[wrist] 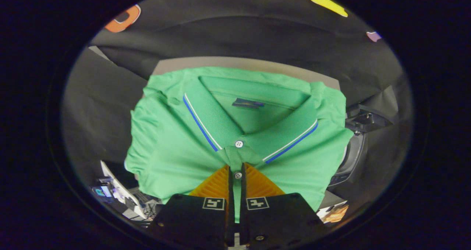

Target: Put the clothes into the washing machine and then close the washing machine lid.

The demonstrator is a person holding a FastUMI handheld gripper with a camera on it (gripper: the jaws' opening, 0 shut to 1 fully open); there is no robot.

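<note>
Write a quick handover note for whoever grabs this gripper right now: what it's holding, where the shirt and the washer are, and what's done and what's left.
Gripper: shut on the green polo shirt with the blue-striped collar, its orange ribbed fingers pinching the button placket just below the collar.
Shirt: folded, front up, lying over a grey flat surface that shows beyond it.
A dark rounded appliance part sits beside the shirt's edge; I cannot tell whether it is the washing machine or whether its lid is open.
Done: shirt gripped.
Left: carry it into the washing machine, release, close the lid.
</note>
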